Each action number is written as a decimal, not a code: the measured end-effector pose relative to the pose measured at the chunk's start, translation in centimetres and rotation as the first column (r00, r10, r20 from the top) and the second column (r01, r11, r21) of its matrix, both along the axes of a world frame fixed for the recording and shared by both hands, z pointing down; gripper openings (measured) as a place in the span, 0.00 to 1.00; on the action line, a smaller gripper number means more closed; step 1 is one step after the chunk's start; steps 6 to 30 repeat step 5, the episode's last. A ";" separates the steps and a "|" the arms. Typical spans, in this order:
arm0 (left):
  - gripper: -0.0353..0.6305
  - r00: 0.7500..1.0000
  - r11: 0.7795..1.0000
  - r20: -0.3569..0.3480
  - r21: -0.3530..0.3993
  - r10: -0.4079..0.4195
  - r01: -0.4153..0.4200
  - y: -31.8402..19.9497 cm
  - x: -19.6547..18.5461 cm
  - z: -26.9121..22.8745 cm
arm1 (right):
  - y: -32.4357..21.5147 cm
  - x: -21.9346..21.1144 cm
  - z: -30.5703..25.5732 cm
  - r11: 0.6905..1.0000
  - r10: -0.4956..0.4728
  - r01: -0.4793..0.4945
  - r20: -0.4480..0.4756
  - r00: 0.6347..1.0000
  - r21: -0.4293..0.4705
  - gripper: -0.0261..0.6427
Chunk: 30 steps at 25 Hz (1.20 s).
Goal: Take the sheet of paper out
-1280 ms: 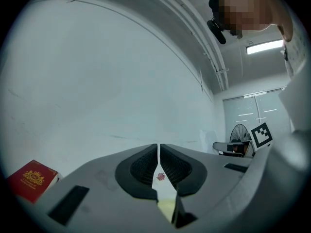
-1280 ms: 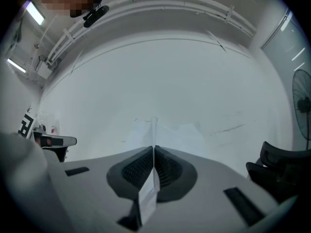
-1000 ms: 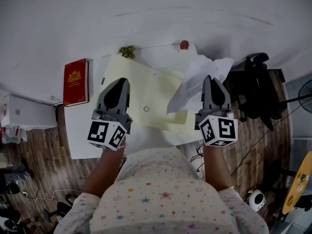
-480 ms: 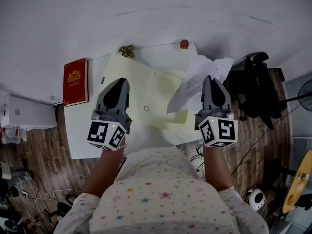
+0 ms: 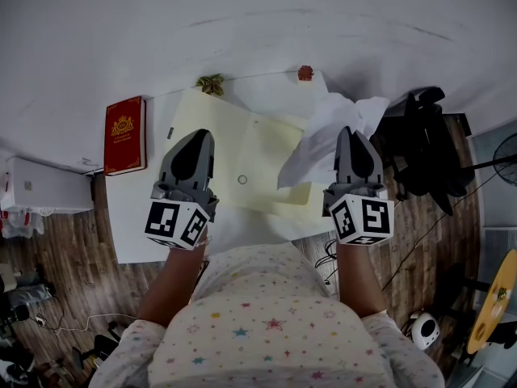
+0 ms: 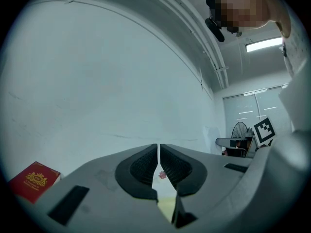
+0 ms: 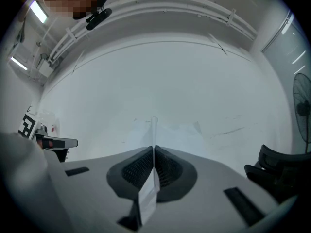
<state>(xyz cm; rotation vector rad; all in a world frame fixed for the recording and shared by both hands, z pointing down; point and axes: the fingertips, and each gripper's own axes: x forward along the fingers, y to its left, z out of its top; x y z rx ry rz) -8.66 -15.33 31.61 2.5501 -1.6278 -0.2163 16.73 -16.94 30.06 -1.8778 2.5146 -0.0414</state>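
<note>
The sheet of paper is gripped edge-on by the closed fingers of the right gripper, at the yellow folder's right edge. From there a pull away from the folder is judged the likely next move. The left gripper is closed on nothing over the folder's left side.

A white wall rises behind the far edge of a white table. The floor is dark wood planks, with cables lying off the table's near-left corner. A white box stands off the left edge. A black chair stands off the right edge, with a fan beyond it. In the left gripper view a strip light glows on the ceiling, pipes run along the wall's top, and tall windows with blinds fill the far end.
</note>
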 end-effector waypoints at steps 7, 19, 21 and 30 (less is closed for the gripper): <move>0.09 1.000 1.000 0.000 0.000 -0.001 0.001 0.1 0.0 0.0 | 0.1 0.0 0.0 1.000 0.000 0.000 -0.001 1.000 0.000 0.05; 0.09 1.000 1.000 0.000 0.000 -0.001 0.001 0.1 0.0 0.0 | 0.1 0.0 0.0 1.000 0.000 0.000 -0.001 1.000 0.000 0.05; 0.09 1.000 1.000 0.000 0.000 -0.001 0.001 0.1 0.0 0.0 | 0.1 0.0 0.0 1.000 0.000 0.000 -0.001 1.000 0.000 0.05; 0.09 1.000 1.000 0.000 0.000 -0.001 0.001 0.1 0.0 0.0 | 0.1 0.0 0.0 1.000 0.000 0.000 -0.001 1.000 0.000 0.05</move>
